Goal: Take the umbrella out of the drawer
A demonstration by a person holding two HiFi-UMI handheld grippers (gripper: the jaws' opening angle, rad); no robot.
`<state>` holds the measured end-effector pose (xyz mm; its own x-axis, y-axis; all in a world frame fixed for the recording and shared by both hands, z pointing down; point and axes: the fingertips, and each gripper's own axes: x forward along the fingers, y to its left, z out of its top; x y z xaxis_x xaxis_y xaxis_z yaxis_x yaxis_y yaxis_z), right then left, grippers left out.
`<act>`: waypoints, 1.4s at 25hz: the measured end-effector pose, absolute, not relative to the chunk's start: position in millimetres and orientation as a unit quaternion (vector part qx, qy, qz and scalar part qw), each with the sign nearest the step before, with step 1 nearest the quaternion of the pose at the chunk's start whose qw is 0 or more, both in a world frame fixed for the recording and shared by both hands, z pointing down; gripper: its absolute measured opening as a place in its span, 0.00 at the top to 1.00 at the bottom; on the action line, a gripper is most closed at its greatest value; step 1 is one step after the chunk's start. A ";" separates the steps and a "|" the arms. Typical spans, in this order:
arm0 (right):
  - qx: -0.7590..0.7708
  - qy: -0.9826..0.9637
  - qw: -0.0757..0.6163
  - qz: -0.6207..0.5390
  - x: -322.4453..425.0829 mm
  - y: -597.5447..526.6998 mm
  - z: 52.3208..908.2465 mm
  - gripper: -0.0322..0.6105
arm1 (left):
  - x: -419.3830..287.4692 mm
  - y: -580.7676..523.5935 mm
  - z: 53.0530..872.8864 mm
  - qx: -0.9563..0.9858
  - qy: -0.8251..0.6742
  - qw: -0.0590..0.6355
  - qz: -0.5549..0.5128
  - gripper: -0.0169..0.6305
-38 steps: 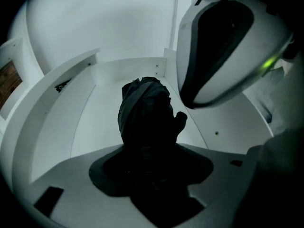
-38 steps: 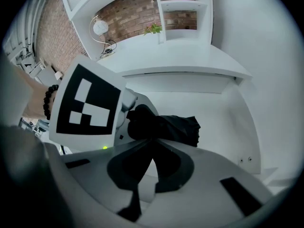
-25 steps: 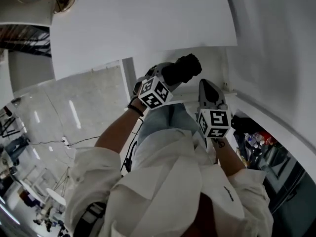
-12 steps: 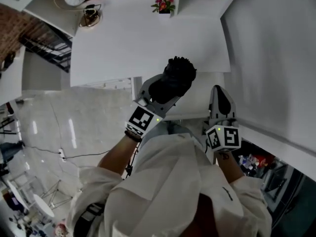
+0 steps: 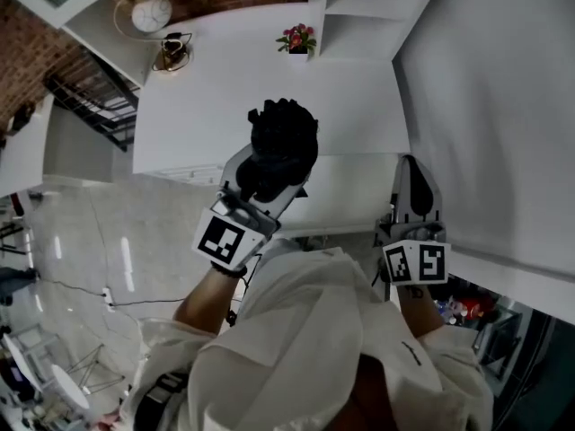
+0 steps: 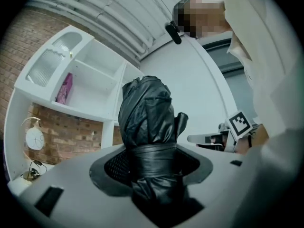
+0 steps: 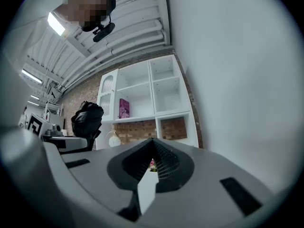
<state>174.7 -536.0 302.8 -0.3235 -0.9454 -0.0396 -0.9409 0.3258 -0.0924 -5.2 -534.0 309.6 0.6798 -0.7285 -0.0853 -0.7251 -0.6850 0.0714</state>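
left tongs [image 6: 153, 167]: clenched on the folded black umbrella [image 6: 145, 110]. both jaws press its lower part, at the wrapped strap band. the crumpled fabric end stands up out of the jaws.

right tongs [image 7: 152, 160]: jaws drawn together to a point, nothing between them.

head view: both tongs are raised in front of the person, side by side and apart, not touching. the umbrella is in the left tongs, over the near edge of the white top [image 5: 269, 88]. the right tongs are at the right, near the white wall [image 5: 485, 106]. the person's white sleeves [image 5: 296, 330] fill the bottom of the view.

far side of the white top: a round clock [image 5: 150, 12] against brick and a small pot of red flowers [image 5: 296, 39].

right gripper view: the white shelf unit [image 7: 156, 94] is ahead, with a pink book [image 7: 124, 108] upright in a middle-row compartment. the umbrella shows at the left of this view, clear of the right tongs.

left gripper view: the right tongs show at the right, beyond the umbrella.
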 end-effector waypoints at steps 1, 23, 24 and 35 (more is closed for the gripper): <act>-0.582 0.811 0.046 -0.022 176.0 -536.3 298.3 0.92 | -10.8 -534.8 303.7 0.914 -0.401 0.011 -0.060 0.55; -0.606 0.794 0.034 -0.020 182.0 -531.2 292.7 0.92 | -39.7 -534.8 284.6 0.903 -0.424 -0.025 -0.068 0.55; -0.607 0.794 0.033 -0.020 182.0 -531.1 292.7 0.92 | -39.4 -534.8 285.3 0.903 -0.423 -0.024 -0.067 0.55; -0.611 0.791 0.033 -0.027 184.4 -533.1 297.8 0.92 | -36.0 -537.5 291.1 0.905 -0.420 -0.021 -0.065 0.55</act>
